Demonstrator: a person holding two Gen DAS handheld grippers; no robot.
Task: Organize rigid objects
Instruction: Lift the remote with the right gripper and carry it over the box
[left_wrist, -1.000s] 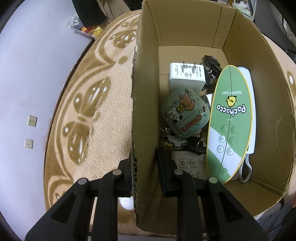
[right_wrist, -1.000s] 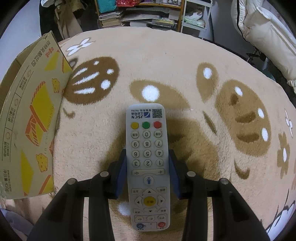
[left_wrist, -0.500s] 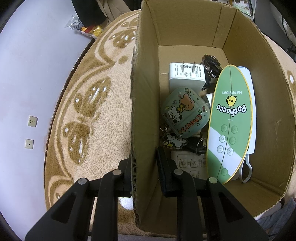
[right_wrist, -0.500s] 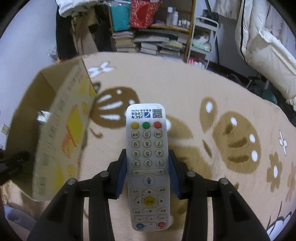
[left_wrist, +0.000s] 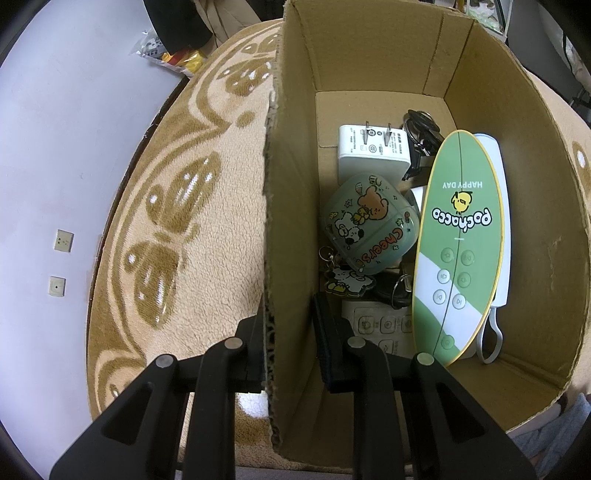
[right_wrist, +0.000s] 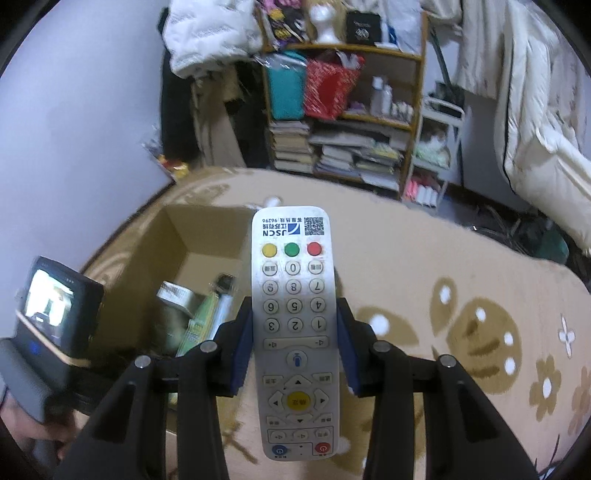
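Observation:
My right gripper (right_wrist: 293, 343) is shut on a grey remote (right_wrist: 294, 325) with coloured and numbered buttons, held in the air above the carpet beside the cardboard box (right_wrist: 173, 236). My left gripper (left_wrist: 290, 325) is shut on the box's left wall (left_wrist: 288, 206), one finger outside and one inside. In the box lie a white plug adapter (left_wrist: 373, 151), a green cartoon case (left_wrist: 369, 225), a green oval Pochacco remote (left_wrist: 458, 243), a keyring charm (left_wrist: 349, 284), black keys (left_wrist: 421, 129) and a white remote (left_wrist: 380, 325), partly hidden.
The box stands on a beige carpet (left_wrist: 173, 229) with brown patterns, near a white wall (left_wrist: 55, 122). A wooden shelf (right_wrist: 343, 110) packed with books and bags stands behind, with pale coats (right_wrist: 517, 92) hanging at right. The left gripper's screen unit (right_wrist: 51, 314) shows at left.
My right gripper has lifted the grey remote off the carpet and swung left toward the box, whose inside now shows. The left gripper has kept its hold on the box wall.

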